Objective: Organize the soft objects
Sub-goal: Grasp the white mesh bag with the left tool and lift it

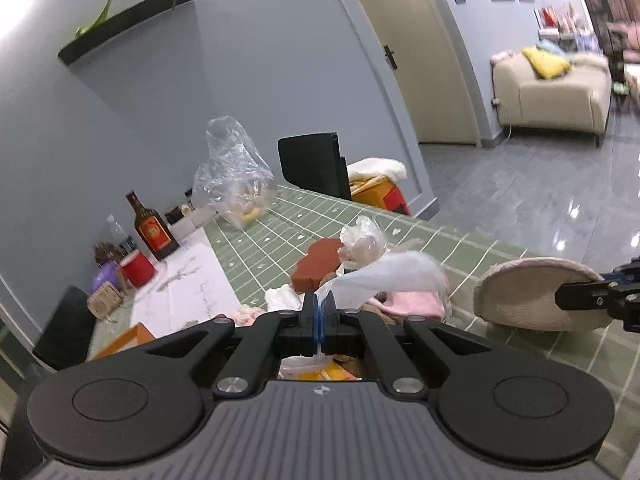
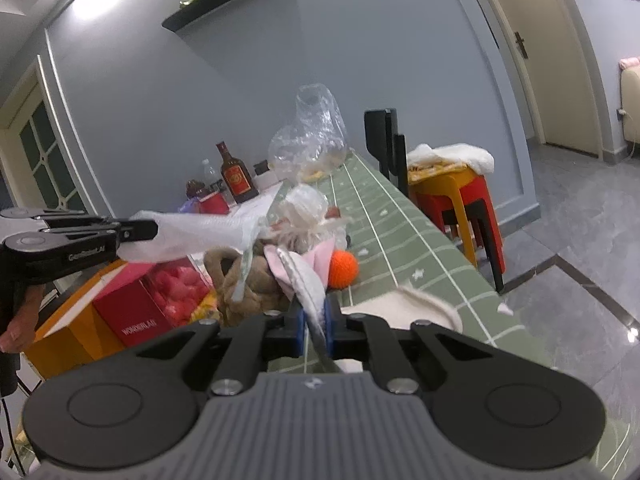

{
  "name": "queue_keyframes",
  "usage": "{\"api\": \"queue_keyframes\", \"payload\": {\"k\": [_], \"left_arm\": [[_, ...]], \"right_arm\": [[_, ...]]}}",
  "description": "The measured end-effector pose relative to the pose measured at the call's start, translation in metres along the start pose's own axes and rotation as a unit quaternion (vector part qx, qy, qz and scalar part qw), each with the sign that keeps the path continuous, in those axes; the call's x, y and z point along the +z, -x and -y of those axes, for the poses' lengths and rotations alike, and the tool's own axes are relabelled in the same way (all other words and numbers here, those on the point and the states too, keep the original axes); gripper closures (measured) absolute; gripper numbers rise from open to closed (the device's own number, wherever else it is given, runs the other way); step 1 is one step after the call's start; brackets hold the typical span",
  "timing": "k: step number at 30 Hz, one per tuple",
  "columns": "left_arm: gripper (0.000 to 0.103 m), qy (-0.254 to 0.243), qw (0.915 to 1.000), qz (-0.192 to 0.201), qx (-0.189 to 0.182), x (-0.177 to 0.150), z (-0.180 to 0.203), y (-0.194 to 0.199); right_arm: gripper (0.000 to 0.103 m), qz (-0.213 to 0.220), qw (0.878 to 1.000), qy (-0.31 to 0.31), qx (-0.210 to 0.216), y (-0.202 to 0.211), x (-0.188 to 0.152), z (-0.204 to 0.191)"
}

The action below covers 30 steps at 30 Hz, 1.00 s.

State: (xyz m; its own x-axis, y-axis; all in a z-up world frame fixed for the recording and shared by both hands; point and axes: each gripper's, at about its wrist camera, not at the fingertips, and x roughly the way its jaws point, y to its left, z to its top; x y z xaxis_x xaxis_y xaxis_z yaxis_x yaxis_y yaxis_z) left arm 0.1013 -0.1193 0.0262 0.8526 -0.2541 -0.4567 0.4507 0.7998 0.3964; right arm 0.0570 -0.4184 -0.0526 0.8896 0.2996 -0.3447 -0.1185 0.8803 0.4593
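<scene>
Green checked tablecloth (image 1: 304,216) carries the pile; left gripper (image 1: 319,300) is closed on the light, slippery plastic bag (image 1: 384,276), right gripper (image 2: 316,312) closed on limp grey-pink cloth (image 2: 306,280) (edges give the best hold).

Green-grid table (image 1: 304,220): clear bag (image 1: 236,176), liquor bottle (image 1: 152,228), red cup (image 1: 138,268), orange ball (image 2: 343,269).

The thin translucent white plastic bag (image 1: 384,276) pinched in the left gripper (image 1: 319,304) looked crinkly and semi-glossy. Right of it sat a rough beige woven round cushion (image 1: 532,292). The grey tiled floor (image 1: 540,192) beyond was mirror-glossy, and the black gripper plastic was matt.
</scene>
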Motion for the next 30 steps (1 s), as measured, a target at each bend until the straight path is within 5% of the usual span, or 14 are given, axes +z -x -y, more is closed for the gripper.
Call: {"api": "queue_keyframes", "payload": {"k": [9,16,23,30], "left_arm": [[0.102,0.053,0.9977,0.028,0.031,0.004,-0.032,0.030],[0.102,0.125,0.9875,0.063,0.072,-0.006,-0.086,0.076],[0.102,0.162,0.9752,0.072,0.132,-0.028,-0.135,0.115],[0.102,0.200,0.9605,0.069,0.181,-0.059,-0.185,0.141]], "right_arm": [[0.099,0.028,0.998,0.048,0.031,0.022,0.034,-0.029],[0.100,0.044,0.992,0.101,0.059,0.020,0.064,-0.076],[0.100,0.014,0.988,0.056,0.142,-0.026,0.087,-0.120],[0.100,-0.010,0.968,0.085,0.236,-0.072,0.100,-0.218]]}}
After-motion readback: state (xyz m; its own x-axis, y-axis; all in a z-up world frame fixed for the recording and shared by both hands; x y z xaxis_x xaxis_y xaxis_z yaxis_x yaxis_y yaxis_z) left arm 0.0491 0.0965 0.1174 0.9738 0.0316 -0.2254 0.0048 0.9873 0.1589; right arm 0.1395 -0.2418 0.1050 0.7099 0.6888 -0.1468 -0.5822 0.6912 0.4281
